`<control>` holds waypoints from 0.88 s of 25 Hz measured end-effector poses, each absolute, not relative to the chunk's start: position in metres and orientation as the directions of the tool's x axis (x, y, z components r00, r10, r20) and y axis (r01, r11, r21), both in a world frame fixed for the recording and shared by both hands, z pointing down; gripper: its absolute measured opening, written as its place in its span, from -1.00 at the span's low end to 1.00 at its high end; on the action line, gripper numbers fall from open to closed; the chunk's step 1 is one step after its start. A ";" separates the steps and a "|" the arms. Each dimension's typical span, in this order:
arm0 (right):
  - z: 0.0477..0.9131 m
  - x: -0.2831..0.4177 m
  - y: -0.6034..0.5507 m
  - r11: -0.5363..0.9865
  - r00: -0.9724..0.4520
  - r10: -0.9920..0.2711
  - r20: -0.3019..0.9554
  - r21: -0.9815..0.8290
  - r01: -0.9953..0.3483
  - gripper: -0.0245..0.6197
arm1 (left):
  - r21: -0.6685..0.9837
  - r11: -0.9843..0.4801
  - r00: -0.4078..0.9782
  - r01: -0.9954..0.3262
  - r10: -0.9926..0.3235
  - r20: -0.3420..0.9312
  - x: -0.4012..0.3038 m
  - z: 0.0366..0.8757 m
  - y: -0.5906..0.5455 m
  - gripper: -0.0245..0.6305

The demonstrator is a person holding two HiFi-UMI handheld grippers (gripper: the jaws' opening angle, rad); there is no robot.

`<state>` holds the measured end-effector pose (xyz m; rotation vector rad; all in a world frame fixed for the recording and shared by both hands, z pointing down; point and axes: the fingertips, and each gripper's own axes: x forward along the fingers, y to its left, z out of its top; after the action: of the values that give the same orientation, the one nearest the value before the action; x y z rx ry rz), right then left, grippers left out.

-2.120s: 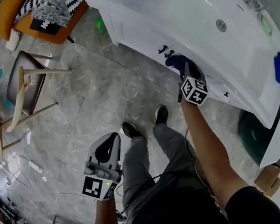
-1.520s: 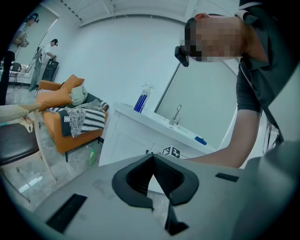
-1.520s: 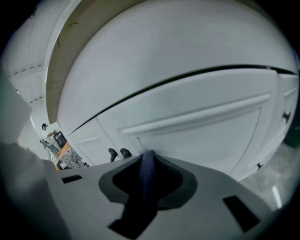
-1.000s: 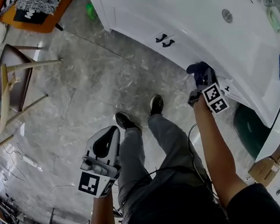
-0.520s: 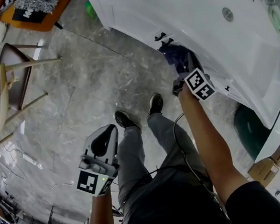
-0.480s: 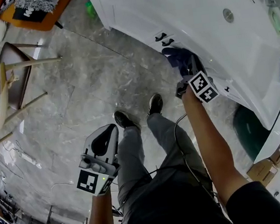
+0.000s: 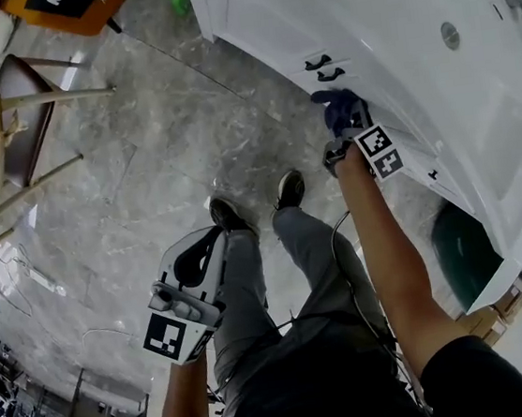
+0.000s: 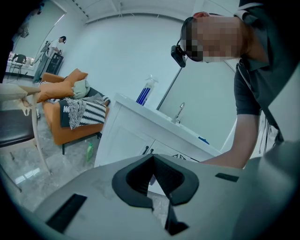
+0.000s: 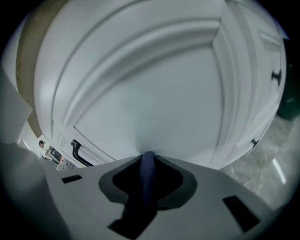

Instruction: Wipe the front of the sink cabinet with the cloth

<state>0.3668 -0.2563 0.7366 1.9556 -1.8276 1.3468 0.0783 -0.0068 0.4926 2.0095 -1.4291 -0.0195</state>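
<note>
Against the white front of the sink cabinet you press the one dark blue cloth, and it now sits just below the pair of black handles. A second ago it was further along the front, towards the dark bin. You hold two grippers. Your left gripper hangs low beside your left leg as before, well apart from the cabinet; its jaws are drawn together with nothing between them. Your right gripper is up at the door panel. In the right gripper view its jaws are clenched on a fold of the cloth, whose far end touches the panel. Below, your two shoes stand on the grey stone floor, near the cabinet's foot.
</note>
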 end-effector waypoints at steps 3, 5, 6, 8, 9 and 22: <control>0.776 0.321 -0.273 -0.306 -0.182 -0.709 0.681 -0.530 -0.791 -0.66 | 0.510 -0.170 0.395 -0.843 -0.839 0.374 0.076 0.510 -0.001 -0.91; 0.794 0.308 -0.276 -0.319 -0.193 -0.701 0.686 -0.544 -0.776 -0.66 | 0.506 -0.165 0.394 -0.847 -0.832 0.389 0.075 0.521 0.002 -0.91; 0.801 0.309 -0.275 -0.315 -0.196 -0.699 0.688 -0.542 -0.779 -0.66 | 0.505 -0.162 0.393 -0.848 -0.831 0.394 0.075 0.527 0.002 -0.91; 0.810 0.327 -0.270 -0.304 -0.189 -0.694 0.695 -0.520 -0.798 -0.66 | 0.508 -0.156 0.391 -0.847 -0.831 0.396 0.075 0.536 0.002 -0.91; 0.813 0.344 -0.266 -0.307 -0.174 -0.689 0.703 -0.501 -0.809 -0.66 | 0.511 -0.156 0.391 -0.845 -0.832 0.393 0.075 0.540 0.001 -0.91; 0.923 0.369 -0.257 -0.465 -0.123 -0.609 0.783 -0.479 -0.745 -0.66 | 0.521 -0.137 0.394 -0.843 -0.816 0.423 0.073 0.583 0.008 -0.91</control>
<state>0.3694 -0.2568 0.9229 1.9928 -1.5528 1.6493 0.0730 0.0079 0.5834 1.9443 -1.4188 0.0475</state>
